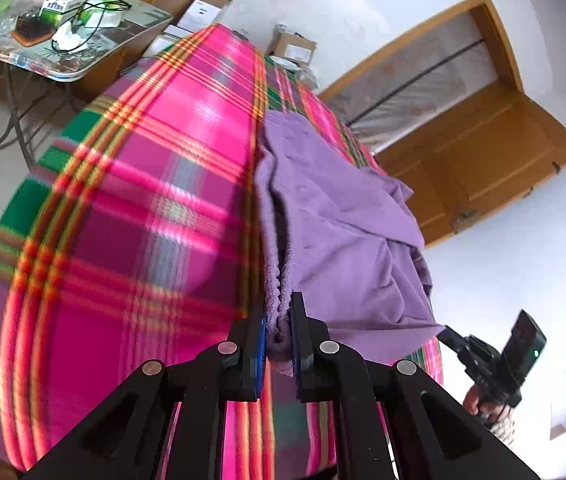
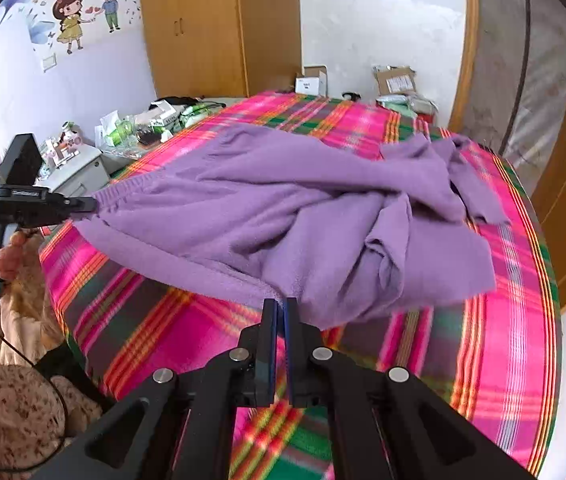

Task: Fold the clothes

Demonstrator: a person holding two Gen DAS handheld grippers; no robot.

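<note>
Purple pants (image 2: pixel 283 216) still bunched mid-bed on the plaid blanket (image 2: pixel 515 320), no clean fold yet. I've got the left gripper (image 1: pixel 279 320) pinched on the waistband and the right gripper (image 2: pixel 281 308) clamped on the near edge. Only the right view shows the crumpled legs at the far side.

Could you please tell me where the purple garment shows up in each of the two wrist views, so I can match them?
Left wrist view: the purple garment runs from centre to lower right, its edge pinched in the left gripper.
Right wrist view: it spreads across the middle, lifted off the bed, its near edge in the right gripper.
Shared landmark: the pink plaid bedspread beneath it.
</note>
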